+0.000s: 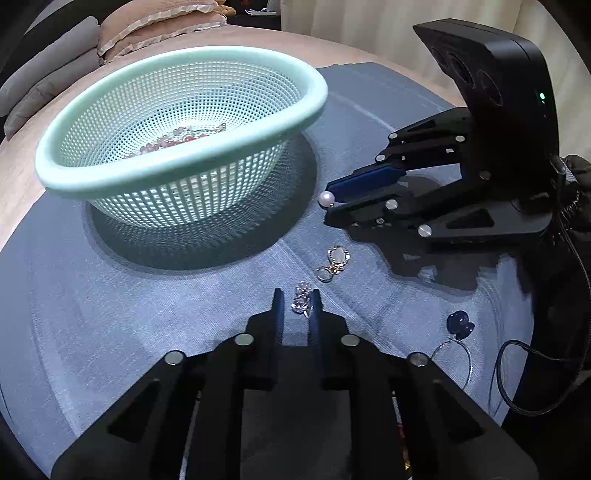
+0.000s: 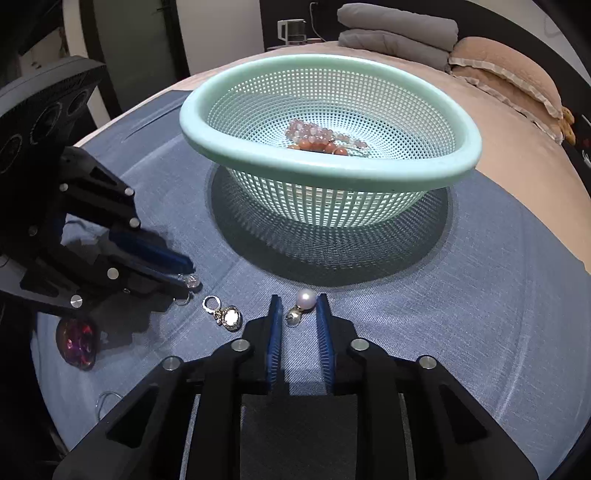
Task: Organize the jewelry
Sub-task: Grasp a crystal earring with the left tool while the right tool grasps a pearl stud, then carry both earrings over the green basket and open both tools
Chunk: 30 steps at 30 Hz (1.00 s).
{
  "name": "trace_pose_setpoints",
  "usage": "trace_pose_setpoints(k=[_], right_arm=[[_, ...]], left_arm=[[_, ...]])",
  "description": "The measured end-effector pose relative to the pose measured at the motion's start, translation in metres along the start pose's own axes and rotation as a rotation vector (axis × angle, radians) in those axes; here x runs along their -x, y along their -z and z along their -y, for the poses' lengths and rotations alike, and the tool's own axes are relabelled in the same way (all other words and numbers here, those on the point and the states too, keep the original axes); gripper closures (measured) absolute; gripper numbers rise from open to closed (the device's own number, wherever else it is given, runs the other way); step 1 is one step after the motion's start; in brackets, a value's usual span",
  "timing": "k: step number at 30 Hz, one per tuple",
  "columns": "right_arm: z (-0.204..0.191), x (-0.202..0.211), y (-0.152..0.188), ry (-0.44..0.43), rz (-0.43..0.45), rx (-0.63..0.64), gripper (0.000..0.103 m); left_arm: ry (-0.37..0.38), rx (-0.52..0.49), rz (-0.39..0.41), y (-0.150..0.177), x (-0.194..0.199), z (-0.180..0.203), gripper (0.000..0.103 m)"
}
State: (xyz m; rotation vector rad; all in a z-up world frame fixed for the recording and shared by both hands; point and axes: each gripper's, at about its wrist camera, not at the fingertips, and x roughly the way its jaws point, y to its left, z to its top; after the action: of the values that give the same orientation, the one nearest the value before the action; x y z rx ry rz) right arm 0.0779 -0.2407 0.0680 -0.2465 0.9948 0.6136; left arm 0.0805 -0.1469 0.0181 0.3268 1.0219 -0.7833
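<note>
A mint mesh basket stands on a blue cloth and holds pink and orange bead strands. My left gripper has its jaws narrowly apart around a clear crystal earring lying on the cloth. My right gripper has its jaws narrowly apart around a pearl earring. A gold-rimmed white earring lies between the two grippers.
A dark purple stone pendant on a wire hoop lies on the cloth by the left gripper. Folded grey blankets and a pink pillow lie on the bed behind the basket.
</note>
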Motion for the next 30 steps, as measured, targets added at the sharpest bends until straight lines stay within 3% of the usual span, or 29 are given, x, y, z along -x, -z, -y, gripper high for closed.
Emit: trace_pose_setpoints(k=[3,10,18,26,30], right_arm=[[-0.001,0.002,0.002,-0.009,-0.005,0.007,0.092],[-0.014,0.024,0.007,-0.023,-0.015,0.078,0.092],[-0.019,0.073,0.005,-0.019,0.074,0.093,0.092],[-0.011,0.126,-0.008,0.022,0.191,0.081,0.092],[-0.009,0.151,-0.029,0.047,0.268,0.097,0.092]], left_arm=[[-0.015,-0.012,0.001,0.001,-0.002,0.005,0.093],[-0.001,0.089,0.015,0.013,0.011,-0.002,0.095],[-0.015,0.139,0.037,0.032,0.054,-0.006,0.095],[-0.179,0.066,0.179,-0.015,0.138,-0.023,0.095],[-0.188,0.049,0.256,-0.040,0.173,-0.037,0.095]])
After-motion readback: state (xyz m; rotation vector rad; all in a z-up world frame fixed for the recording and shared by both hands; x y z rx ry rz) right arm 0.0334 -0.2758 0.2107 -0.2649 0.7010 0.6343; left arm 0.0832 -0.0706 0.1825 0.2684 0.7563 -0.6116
